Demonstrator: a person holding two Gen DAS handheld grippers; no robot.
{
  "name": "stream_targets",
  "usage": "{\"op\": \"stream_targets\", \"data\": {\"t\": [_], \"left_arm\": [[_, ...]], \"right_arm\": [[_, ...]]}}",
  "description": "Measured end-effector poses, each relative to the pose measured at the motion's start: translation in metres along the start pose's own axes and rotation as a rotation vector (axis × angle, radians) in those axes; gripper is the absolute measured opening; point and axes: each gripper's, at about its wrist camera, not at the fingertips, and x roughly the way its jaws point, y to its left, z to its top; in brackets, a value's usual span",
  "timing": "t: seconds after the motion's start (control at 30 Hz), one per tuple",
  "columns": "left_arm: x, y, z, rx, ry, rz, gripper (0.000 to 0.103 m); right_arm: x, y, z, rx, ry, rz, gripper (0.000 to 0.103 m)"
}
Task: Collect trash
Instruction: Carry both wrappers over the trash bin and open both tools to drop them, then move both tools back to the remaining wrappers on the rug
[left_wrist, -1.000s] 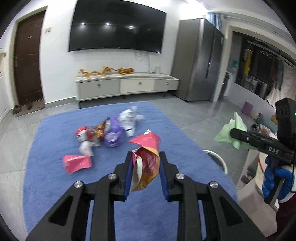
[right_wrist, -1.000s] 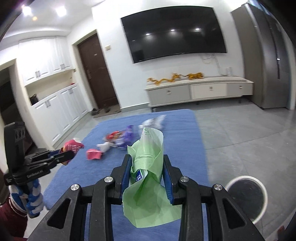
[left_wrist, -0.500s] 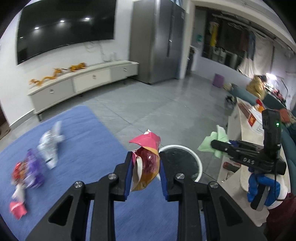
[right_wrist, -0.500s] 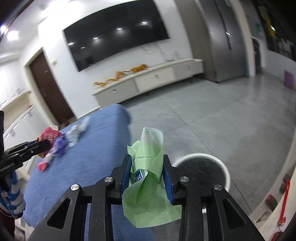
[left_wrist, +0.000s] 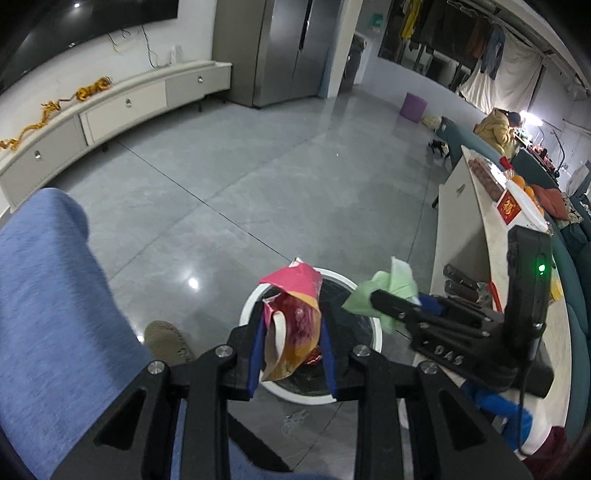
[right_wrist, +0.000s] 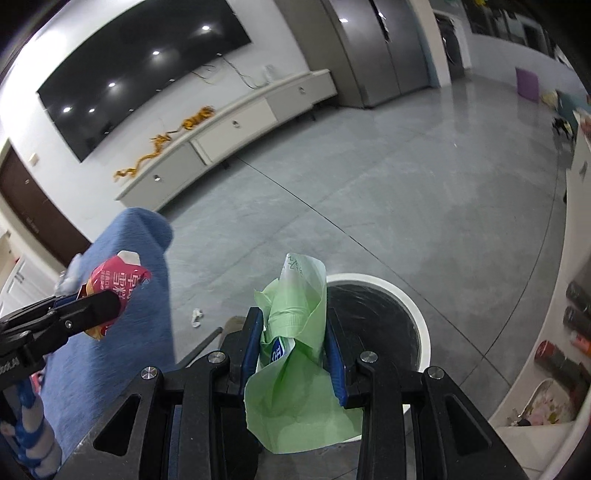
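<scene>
A: What is the bearing surface?
B: A grey tiled floor (left_wrist: 280, 192), glossy, with thin dark joint lines running across it.

A: What stands directly on it?
B: Near, a round white-rimmed bin (right_wrist: 419, 317) with a dark inside. Left of it, a surface under a blue cloth (left_wrist: 48, 295). Between the two, a tan slipper (left_wrist: 166, 341) and a small white scrap (right_wrist: 196, 317).

A: And farther off?
B: Along the far wall, a long white cabinet (right_wrist: 236, 129) on short legs; right of it, a tall grey fridge (left_wrist: 284, 48). Far right, a small purple bin (left_wrist: 413, 107). At the right edge, a pale counter (left_wrist: 458, 236).
</scene>
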Motion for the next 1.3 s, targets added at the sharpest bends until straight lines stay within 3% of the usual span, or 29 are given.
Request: {"op": "stream_targets", "data": {"t": [0.17, 0.23, 0.3, 0.33, 0.5, 0.8, 1.07, 1.3], "left_arm": [[0.036, -0.006, 0.01, -0.023, 0.049, -0.04, 0.03], [0.045, -0.006, 0.013, -0.043, 0.063, -0.062, 0.033], [0.051, -0.005, 0.014, -0.064, 0.07, -0.075, 0.049], [0.053, -0.006, 0.015, -0.073, 0.069, -0.075, 0.052], [0.049, -0.008, 0.015, -0.08, 0.058, -0.074, 0.053], [-0.015, -0.007, 0.002, -0.087, -0.1, 0.026, 0.053], [-0.089, 0.005, -0.023, -0.059, -0.172, 0.096, 0.053], [-0.157, 0.048, -0.065, -0.099, -0.236, 0.163, 0.056]], "right_arm": [[0.024, -0.017, -0.001, 0.059, 0.033, -0.035, 0.036], [0.031, -0.026, -0.003, 0.088, 0.045, -0.044, 0.042], [0.034, -0.034, -0.006, 0.113, 0.05, -0.046, 0.046], [0.034, -0.036, -0.007, 0.124, 0.053, -0.049, 0.046], [0.032, -0.042, -0.008, 0.136, 0.057, -0.068, 0.046], [0.001, -0.023, -0.004, 0.083, -0.01, -0.08, 0.046], [-0.049, 0.03, -0.004, -0.026, -0.105, -0.049, 0.046], [-0.102, 0.088, -0.005, -0.119, -0.191, 0.001, 0.046]]}}
